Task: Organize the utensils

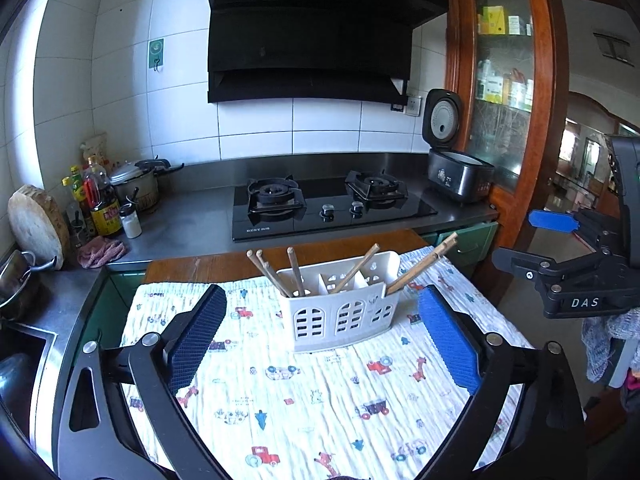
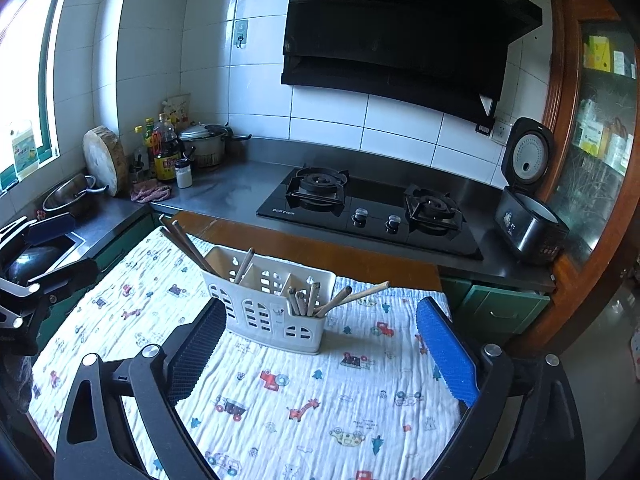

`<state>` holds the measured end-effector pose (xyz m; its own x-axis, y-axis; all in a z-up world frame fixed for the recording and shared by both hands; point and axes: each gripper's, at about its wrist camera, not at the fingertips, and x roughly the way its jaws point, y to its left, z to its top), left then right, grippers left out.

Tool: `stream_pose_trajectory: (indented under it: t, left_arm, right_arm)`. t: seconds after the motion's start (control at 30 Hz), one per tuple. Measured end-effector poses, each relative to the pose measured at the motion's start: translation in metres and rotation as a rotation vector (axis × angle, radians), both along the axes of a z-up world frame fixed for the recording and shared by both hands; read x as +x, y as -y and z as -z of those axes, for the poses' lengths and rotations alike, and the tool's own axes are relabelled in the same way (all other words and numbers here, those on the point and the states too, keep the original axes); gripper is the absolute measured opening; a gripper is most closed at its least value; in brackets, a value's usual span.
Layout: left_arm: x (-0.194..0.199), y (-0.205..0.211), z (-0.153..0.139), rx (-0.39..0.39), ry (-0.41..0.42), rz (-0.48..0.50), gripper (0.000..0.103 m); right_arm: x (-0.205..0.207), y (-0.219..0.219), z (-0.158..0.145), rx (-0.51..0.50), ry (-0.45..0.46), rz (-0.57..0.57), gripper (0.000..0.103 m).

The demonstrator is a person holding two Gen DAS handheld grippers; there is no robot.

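Both grippers' jaws spread wide, empty, utensil caddy w/ chopsticks just ahead

Both wrist views face caddy near, from opposite sides.

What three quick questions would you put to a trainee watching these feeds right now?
1. True or false: the left gripper and the right gripper both stand open with nothing between their pads.
2. The white utensil caddy stands on: A) the bare steel counter, B) the printed cloth, C) the stove top.
3. How many of the caddy's three compartments hold chopsticks?

Key: 1 true; 2 B; 3 all three.
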<state>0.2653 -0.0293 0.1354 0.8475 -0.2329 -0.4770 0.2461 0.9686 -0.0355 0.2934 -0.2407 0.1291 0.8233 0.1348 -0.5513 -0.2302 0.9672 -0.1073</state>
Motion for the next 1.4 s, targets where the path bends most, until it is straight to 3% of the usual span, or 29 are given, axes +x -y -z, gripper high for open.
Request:
stream_pose_trajectory:
  t: [0.53,0.87,1.0,1.17,1.4]
  left_arm:
    - [-0.061,-0.007,0.024,0.033,0.046,-0.030,0.098]
    - [-0.093,-0.013,0.055,0.022,0.027,-0.050,0.098]
    - [-0.103,-0.025,0.066,-0.019,0.012,-0.073,0.098]
    - [-0.116,-0.027,0.079,0.032,0.014,-0.132,0.098]
    - [-0.126,-0.025,0.096,0.024,-0.021,-0.112,0.098]
  right_arm:
    - [-0.049,-0.007,0.045,-0.028,0.011,0.028,0.095]
    - [-0.087,-0.015,0.079,0.011,0.016,0.039,0.096]
    - [-0.099,-0.011,0.089,0.054,0.004,0.038,0.096]
    - [-0.113,-0.009,0.100,0.051,0.014,0.068,0.096]
    - [-0.126,-0.011,0.114,0.066,-0.005,0.079,0.096]
